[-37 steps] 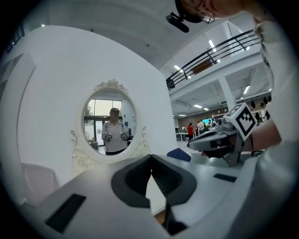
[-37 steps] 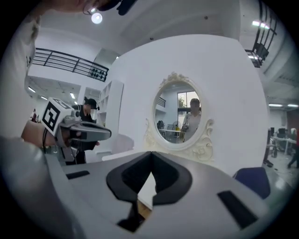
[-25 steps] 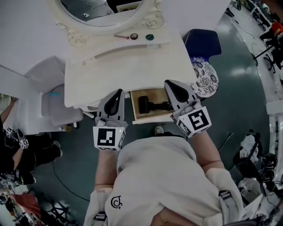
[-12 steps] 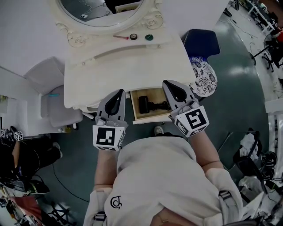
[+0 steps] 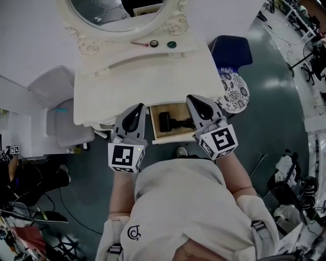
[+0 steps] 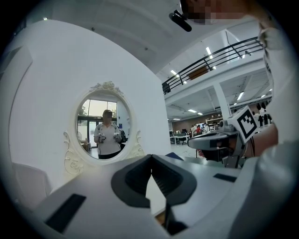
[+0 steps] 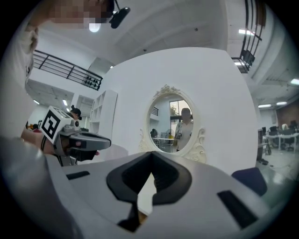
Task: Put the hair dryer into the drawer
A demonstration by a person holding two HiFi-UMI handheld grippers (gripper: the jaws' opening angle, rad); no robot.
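Note:
A black hair dryer point(image 5: 172, 122) lies inside the open wooden drawer point(image 5: 154, 127) of the white dressing table point(image 5: 127, 76). My left gripper point(image 5: 139, 106) hangs just left of the drawer, over the table's front edge, shut and empty. On the drawer's right side is my right gripper point(image 5: 192, 98), also shut with nothing in it. In the left gripper view the left gripper point(image 6: 150, 157) has its jaws closed together in front of the oval mirror point(image 6: 103, 122). The right gripper point(image 7: 150, 154) in its own view is closed the same way.
Small items point(image 5: 154, 43) lie at the back of the tabletop under the mirror point(image 5: 112, 10). A blue seat point(image 5: 232, 48) and a patterned round cushion point(image 5: 235, 89) stand to the right of the table. A grey chair point(image 5: 63, 120) stands to its left.
Both grippers have hardly moved. A person at the left edge of the head view has shifted away toward the lower left.

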